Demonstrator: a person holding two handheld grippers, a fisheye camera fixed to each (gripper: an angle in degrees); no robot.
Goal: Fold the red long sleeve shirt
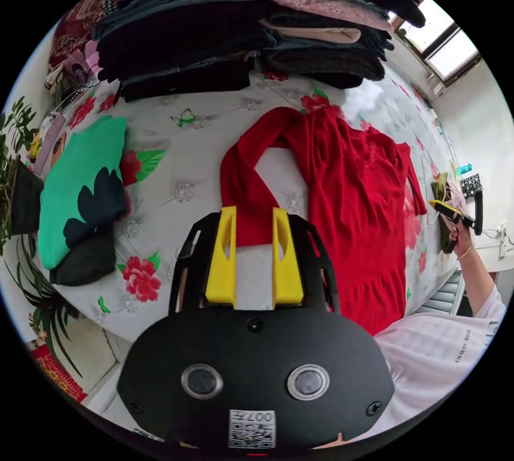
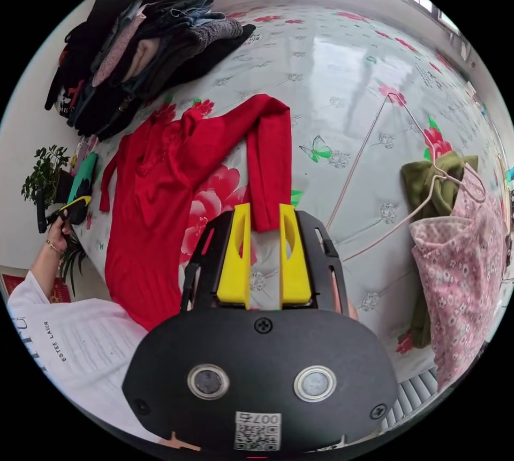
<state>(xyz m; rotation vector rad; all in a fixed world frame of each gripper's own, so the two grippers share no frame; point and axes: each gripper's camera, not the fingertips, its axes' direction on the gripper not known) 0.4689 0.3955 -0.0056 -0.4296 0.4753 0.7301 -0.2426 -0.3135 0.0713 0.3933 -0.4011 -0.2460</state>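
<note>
each open hand-held gripper, left [image 1: 255, 231] and right [image 2: 264, 228], faces a cuff end of the shirt [image 1: 348, 204], sleeves running lengthwise straight ahead of your jaws.

Soft matt red shirt [image 1: 342, 204]; glossy floral table cover [image 2: 342, 70]; thin metal hanger [image 2: 375, 150]

shirt [image 1: 353, 204] flat on the bed [image 1: 214, 123] | one sleeve cuff [image 1: 251, 225] between the left gripper [image 1: 255, 225] fingers | other cuff [image 2: 266, 217] between the right gripper [image 2: 265, 220] fingers | clothes stack [image 1: 241, 27] on the bed beyond the left fingertips | hanger [image 2: 385, 161] right of the right fingers
</note>
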